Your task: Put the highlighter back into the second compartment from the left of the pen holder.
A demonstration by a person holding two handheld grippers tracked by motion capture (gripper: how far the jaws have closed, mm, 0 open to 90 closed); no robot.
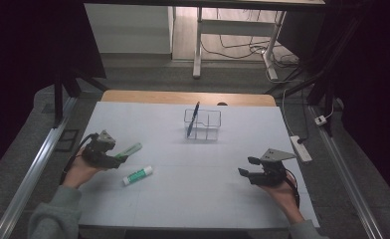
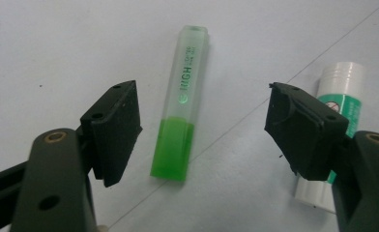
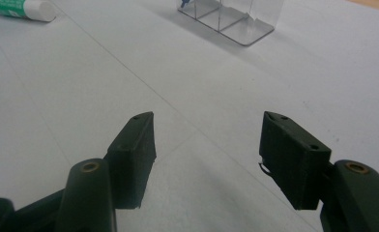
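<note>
At the tabletop's [image 1: 193,164] nine o'clock, the left claw [image 2: 204,128], jaws apart, straddles the green highlighter [image 2: 180,116]; closing seems next.

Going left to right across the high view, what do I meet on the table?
Left gripper → green highlighter → glue stick → blue pen standing in the clear organizer → right gripper.

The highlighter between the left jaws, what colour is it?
Green, with a clear cap: the highlighter shows best in the left gripper view.
</note>
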